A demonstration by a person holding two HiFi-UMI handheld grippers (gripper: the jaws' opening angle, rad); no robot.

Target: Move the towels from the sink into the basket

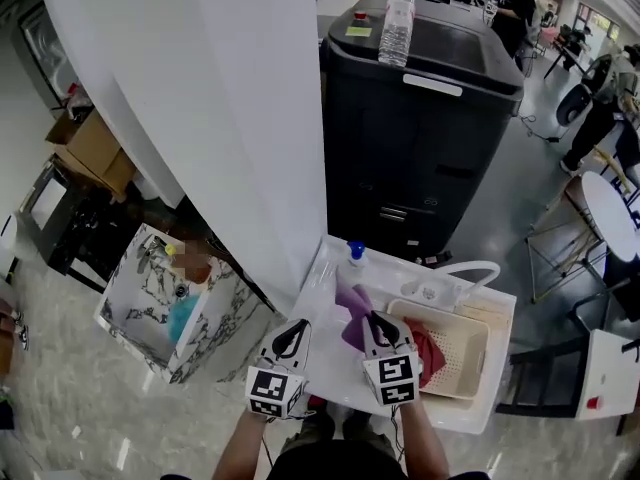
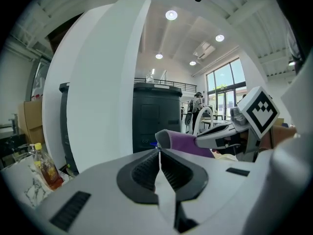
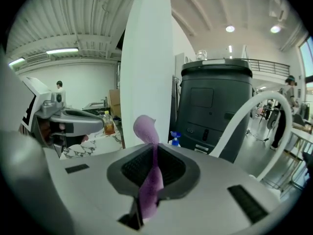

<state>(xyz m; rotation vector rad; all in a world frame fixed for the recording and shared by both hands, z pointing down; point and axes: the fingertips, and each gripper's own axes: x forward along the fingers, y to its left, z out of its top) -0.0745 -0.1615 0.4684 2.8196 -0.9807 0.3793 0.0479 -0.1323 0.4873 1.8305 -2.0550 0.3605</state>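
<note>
My right gripper (image 3: 154, 153) is clenched on a soft purple cloth towel (image 3: 145, 127) (thin fold pinched, crumpled tip poking up past my jaws). Towel hangs over the white sink (image 1: 322, 290), just beside the beige perforated plastic basket (image 1: 474, 340), which holds a red towel (image 1: 430, 353). My left gripper (image 2: 160, 155) has its jaws together, nothing between them.

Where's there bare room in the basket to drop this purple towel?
The basket is bare across its right half, between its rim and the red towel. Its left end is crowded: the red towel lies there, with the right hand-held gripper and purple towel just beside it.
</note>
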